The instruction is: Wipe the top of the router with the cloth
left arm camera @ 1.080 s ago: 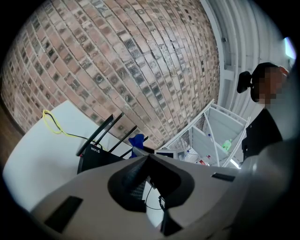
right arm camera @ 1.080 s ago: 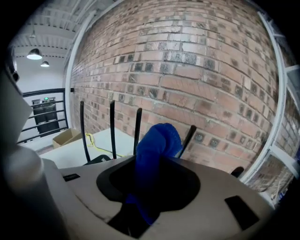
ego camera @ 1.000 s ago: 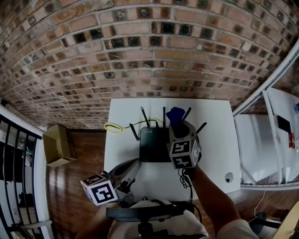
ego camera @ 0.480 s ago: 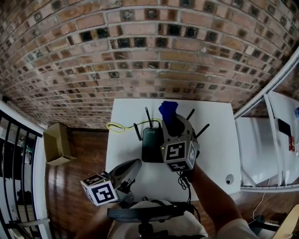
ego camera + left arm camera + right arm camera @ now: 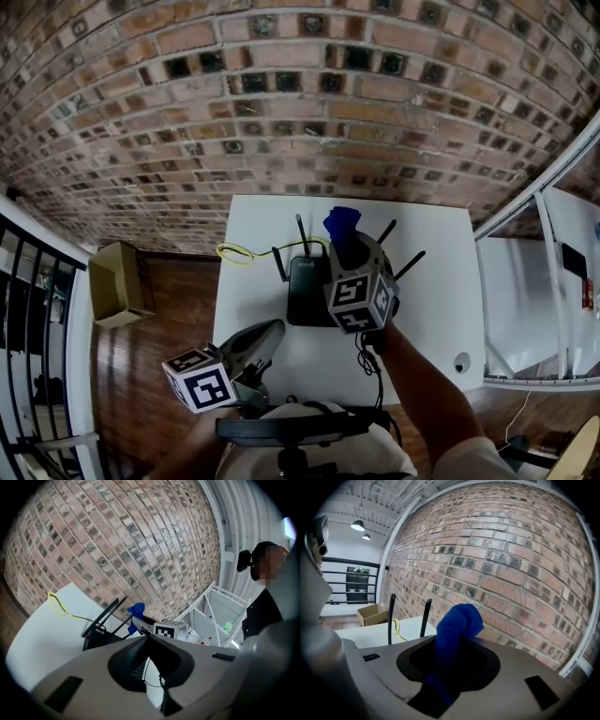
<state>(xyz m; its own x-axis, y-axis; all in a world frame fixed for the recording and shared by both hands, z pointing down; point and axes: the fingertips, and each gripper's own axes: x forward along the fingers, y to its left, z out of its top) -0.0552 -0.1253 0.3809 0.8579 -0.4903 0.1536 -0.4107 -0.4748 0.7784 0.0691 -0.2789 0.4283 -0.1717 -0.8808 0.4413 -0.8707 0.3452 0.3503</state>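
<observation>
The cloth (image 5: 341, 223) is being clenched in the right gripper (image 5: 349, 253) at the router (image 5: 305, 298) rear, where an antenna (image 5: 299, 234) is probably being risked: snagged, it could tip. The left gripper (image 5: 267, 333) is being held closed, empty.

- An industrial, loft-like workspace is indicated.
- One side is closed off by a bare brick wall (image 5: 281, 112), and a floor of dark wooden boards (image 5: 159, 375) is laid below it.
- A black metal railing (image 5: 28, 309) is seen at the edge, with a cardboard box (image 5: 120, 286) near it.
- A ribbed white ceiling (image 5: 370, 498) hung with pendant lamps (image 5: 358, 525) is shown.
- A plain white table (image 5: 431, 281) is set against the wall, with white metal shelving (image 5: 213, 603) to one side.
</observation>
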